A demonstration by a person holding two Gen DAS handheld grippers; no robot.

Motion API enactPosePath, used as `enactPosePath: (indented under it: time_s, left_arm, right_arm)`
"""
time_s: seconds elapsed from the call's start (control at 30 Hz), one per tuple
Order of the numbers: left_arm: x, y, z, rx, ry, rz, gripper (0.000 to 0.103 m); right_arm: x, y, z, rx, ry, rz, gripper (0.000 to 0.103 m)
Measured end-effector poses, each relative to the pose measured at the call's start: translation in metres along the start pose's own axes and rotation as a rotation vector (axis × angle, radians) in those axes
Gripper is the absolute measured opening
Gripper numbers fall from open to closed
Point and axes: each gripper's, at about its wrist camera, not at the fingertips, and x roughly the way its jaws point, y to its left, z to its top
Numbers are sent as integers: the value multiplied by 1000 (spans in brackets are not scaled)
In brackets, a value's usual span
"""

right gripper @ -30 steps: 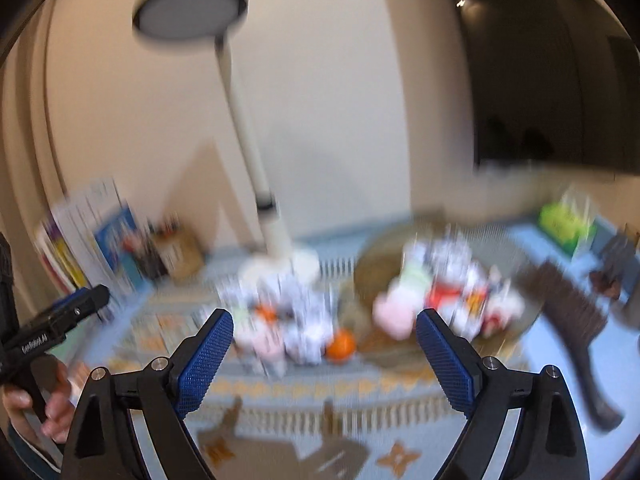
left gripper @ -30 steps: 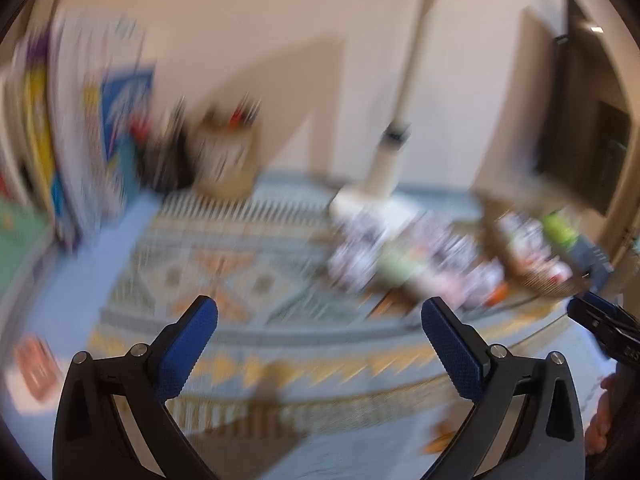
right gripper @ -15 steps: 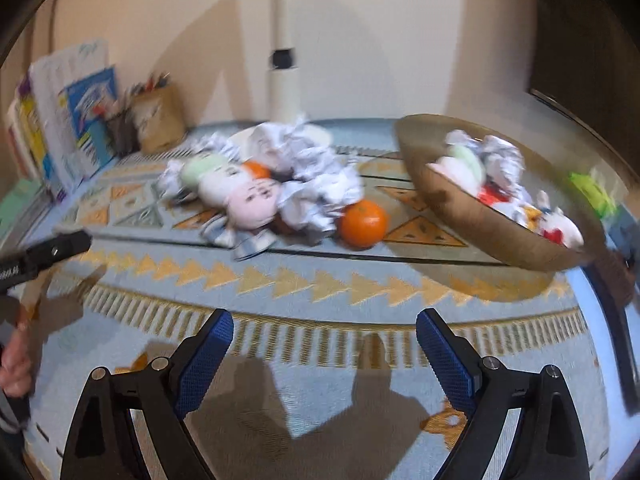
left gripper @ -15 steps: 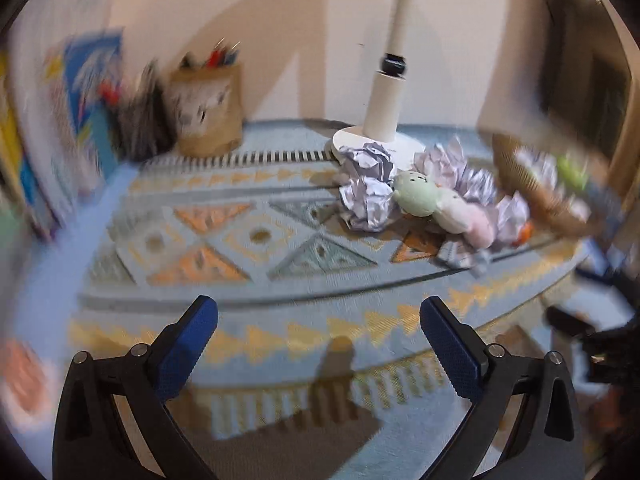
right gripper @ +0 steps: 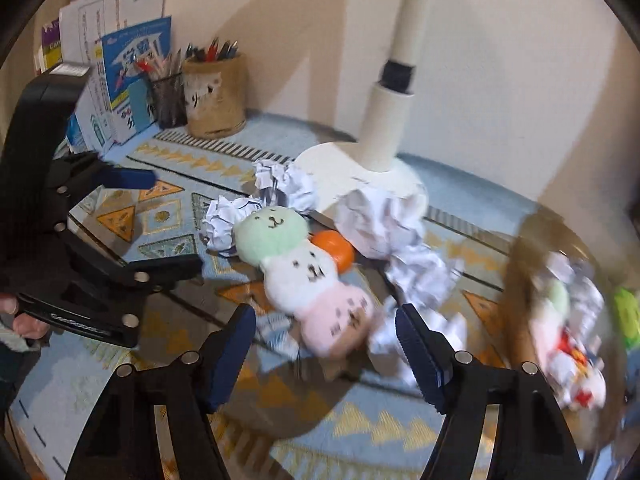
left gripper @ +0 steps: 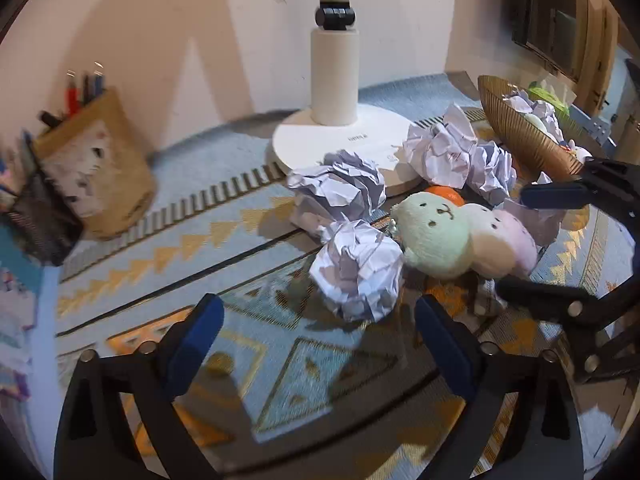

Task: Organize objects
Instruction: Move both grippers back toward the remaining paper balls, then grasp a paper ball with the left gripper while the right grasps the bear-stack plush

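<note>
Left gripper [left gripper: 320, 320]: jaws wide apart, nothing between them. Crumpled paper ball [left gripper: 358, 268] sits just ahead of the gap, slightly right of centre, on the patterned mat [left gripper: 168, 248]. No contact.

Right gripper [right gripper: 324, 336]: also spread open, empty. Pink end of the plush toy [right gripper: 304, 276] lies right at the mouth of the gap, just ahead of the fingertips [right gripper: 412, 332]; can't tell whether it touches. The plush is three stacked segments, green, white, pink, lying on the mat.

Orange ball [right gripper: 336, 250] is tucked behind the plush, touching it. More crumpled paper [right gripper: 380, 220] piles against the white lamp base [right gripper: 348, 164].

Brown bowl [right gripper: 524, 280] is to the right, blurred, holding paper and small toys.

Pose: both grippers low, angled down at the mat, converging on the pile from opposite sides. In the right wrist view the left gripper [right gripper: 152, 224] comes in from the left, its holder's hand [right gripper: 20, 316] at the frame edge.

Pen holder [right gripper: 214, 92] and books [right gripper: 120, 72] stand at the wall, well apart.
</note>
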Motion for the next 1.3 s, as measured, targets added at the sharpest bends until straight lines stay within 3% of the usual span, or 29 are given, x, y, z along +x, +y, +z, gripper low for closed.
enactPosePath:
  time_s: [0.13,0.27,0.3,0.4,0.5,0.67,0.73,0.8,0.93,0.97,1.03,1.1,1.23,1.3]
  left_arm:
    - [17,-1,3,13,15,-24,84]
    - [18,-3,4,4,-4,-71,46]
    - [15,-4,3,10,-11,-84,44]
    - [3,-11,-1,30,-40,-82,43]
    - [-24,-10,-7,-11,-79,-84,43]
    - [-96,-18,-31,-90,-206,-118,43]
    - [-110,-28,-45,-119,-223,-97,43]
    - [-109,-36,-56,-158,-215,-95,43]
    - [-76,-53,-70,-221,-155,-102,43]
    - [-68,-56,-73,-232,-141,-113,43]
    - [-60,-60,-78,-238,-127,-121,43]
    - [-59,-65,-79,-217,-121,-84,43]
    - [-58,-69,-80,-195,-120,-94,44]
    - [-57,-71,-79,-186,-115,-98,44]
  right_arm:
    - [25,-2,8,-32,26,55,72]
    - [41,-12,13,-7,33,122,68]
    - [44,-13,13,3,37,145,64]
    - [44,-17,10,37,15,175,60]
    - [26,-24,10,100,-28,235,58]
    - [-49,-40,2,211,-164,293,58]
    - [-77,-45,-14,234,-193,235,59]
    - [-94,-50,-40,266,-162,115,59]
    - [-72,-66,-96,394,86,-140,60]
    - [-64,-73,-107,448,137,-155,60]
    - [-52,-87,-127,563,175,-120,60]
    - [-47,-95,-141,656,188,-55,66]
    - [-62,-90,-142,600,106,60,82]
    - [-66,-84,-147,543,84,95,84]
